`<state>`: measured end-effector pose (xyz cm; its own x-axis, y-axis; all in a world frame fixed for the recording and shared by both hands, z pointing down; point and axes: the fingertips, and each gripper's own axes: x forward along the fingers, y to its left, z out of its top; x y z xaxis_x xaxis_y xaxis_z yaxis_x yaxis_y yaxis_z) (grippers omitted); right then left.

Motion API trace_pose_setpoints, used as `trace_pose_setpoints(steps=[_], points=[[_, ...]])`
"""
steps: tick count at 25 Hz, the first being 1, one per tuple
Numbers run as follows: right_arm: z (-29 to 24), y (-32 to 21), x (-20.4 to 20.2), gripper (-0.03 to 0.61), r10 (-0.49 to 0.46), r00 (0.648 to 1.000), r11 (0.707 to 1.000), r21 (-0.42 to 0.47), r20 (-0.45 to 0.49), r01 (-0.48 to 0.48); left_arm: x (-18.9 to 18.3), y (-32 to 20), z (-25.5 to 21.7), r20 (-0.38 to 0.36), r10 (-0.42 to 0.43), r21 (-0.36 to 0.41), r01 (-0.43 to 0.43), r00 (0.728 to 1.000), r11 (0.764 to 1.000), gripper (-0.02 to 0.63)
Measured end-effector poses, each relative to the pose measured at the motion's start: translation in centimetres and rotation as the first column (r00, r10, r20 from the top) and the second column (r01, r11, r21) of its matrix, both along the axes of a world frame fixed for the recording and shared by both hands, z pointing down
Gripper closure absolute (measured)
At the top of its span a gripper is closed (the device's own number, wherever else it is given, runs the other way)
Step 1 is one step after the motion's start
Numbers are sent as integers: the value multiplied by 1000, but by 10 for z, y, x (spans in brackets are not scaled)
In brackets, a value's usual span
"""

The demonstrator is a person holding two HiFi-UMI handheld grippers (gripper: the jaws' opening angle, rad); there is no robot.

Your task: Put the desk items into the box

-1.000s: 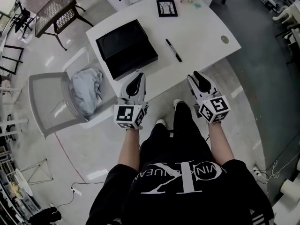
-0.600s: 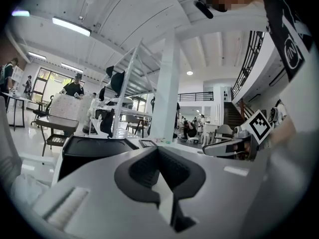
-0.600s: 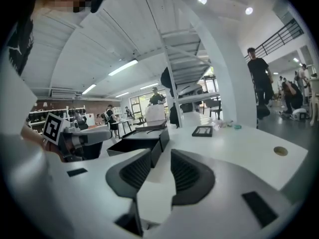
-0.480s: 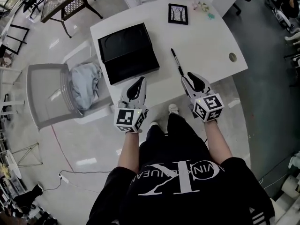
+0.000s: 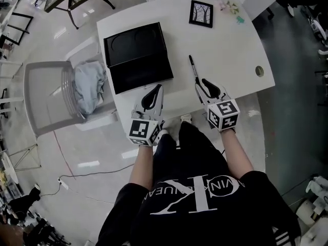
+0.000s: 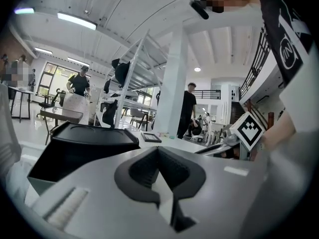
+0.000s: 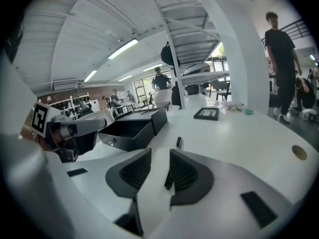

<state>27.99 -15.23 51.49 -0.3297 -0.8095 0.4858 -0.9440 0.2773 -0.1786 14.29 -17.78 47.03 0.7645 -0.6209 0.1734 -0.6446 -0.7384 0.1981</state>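
Right claw: the right claw [image 7: 160, 156] is released. Its jaws stand apart, low over the white desk [image 5: 225, 45], and the near end of the slim black marker pen [image 7: 179, 143] lies between them, close to the right-hand pad. It is not pinched yet.
Left claw: the left claw [image 6: 158, 151] is clenched on nothing, its tips together, at the front edge of the desk just before the box.
Pen position: it lies flat on the desk, to the right of the box and apart from it, pointing away from the person.
Box: the black rectangular box [image 7: 131, 140] sits on the left part of the desk with its lid open.
Other items: a small black picture frame [image 5: 201, 13] and some little pastel things [image 5: 230, 6] are at the far edge, well apart from the pen.
Handling: I judge the pen light, stiff and smooth. It is round, so it may roll or slip when it is squeezed.
Where to hold: better across the barrel, nearer to its middle than to the end, so that it does not tip down when it is lifted.
Risk: a grip on the very end could let the pen swing or drop on the way to the box.
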Motion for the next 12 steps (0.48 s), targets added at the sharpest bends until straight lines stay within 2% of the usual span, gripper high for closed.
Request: trace_pose_setpoints(steps=[5, 12], points=[[19, -8, 3, 491, -21, 999, 997, -68, -25, 19, 8, -5, 5, 33, -22, -27, 23, 999, 999, 604], [39, -19, 6, 492, -26, 998, 988, -151, -60, 16, 14, -6, 14, 17, -19, -31, 19, 1000, 999, 604]])
